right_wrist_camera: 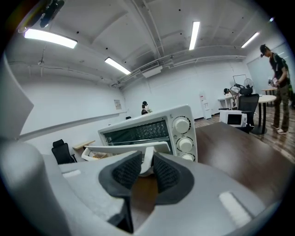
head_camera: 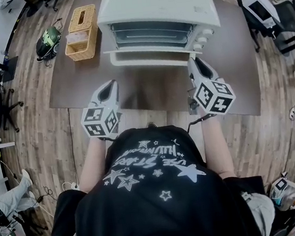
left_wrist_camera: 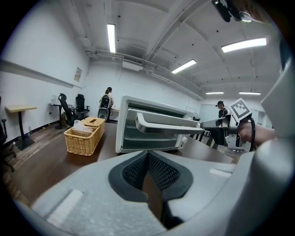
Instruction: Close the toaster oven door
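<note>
The toaster oven sits at the far side of the brown bench, glass front facing the person. Its door is open, dropped forward and lying about level over the bench, with the long white handle along its near edge.

The right claw is at the right-hand end of that handle. Its own view shows the dark pads pressed on either side of the white bar, so it is gripping the handle. Just beyond it are the oven's three knobs.

The left claw hangs over bare bench, well to the left and a little short of the door, touching nothing. Its jaws are closed together with nothing between them.

A wicker basket stands on the bench just left of the oven.
</note>
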A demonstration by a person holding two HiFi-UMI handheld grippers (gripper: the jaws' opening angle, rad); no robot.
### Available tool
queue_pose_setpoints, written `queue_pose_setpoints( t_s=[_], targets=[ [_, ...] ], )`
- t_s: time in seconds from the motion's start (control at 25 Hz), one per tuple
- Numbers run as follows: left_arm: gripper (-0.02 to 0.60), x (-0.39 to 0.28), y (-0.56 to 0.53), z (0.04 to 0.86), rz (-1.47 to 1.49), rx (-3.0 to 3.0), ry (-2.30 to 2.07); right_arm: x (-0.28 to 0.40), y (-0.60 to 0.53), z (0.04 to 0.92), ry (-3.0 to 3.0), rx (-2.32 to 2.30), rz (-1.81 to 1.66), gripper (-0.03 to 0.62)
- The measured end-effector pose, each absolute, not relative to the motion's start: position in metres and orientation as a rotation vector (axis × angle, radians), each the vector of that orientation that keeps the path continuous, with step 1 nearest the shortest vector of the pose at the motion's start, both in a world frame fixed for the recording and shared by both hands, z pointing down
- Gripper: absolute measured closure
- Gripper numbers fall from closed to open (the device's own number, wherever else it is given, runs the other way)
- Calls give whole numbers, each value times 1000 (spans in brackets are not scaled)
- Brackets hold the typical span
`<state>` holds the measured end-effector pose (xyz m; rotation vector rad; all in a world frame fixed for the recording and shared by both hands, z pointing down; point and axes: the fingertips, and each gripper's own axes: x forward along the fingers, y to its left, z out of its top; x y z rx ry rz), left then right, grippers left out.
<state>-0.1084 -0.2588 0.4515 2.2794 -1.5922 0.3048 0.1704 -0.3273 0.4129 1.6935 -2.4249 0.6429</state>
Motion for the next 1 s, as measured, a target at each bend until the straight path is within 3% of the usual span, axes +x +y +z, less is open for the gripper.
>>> queue_pose_setpoints(
  t_s=[1.0],
  targets=[
    [571,-100,-311,435,270,2295,-1669,172,-392,381,-2538,1673,654,505]
  ],
)
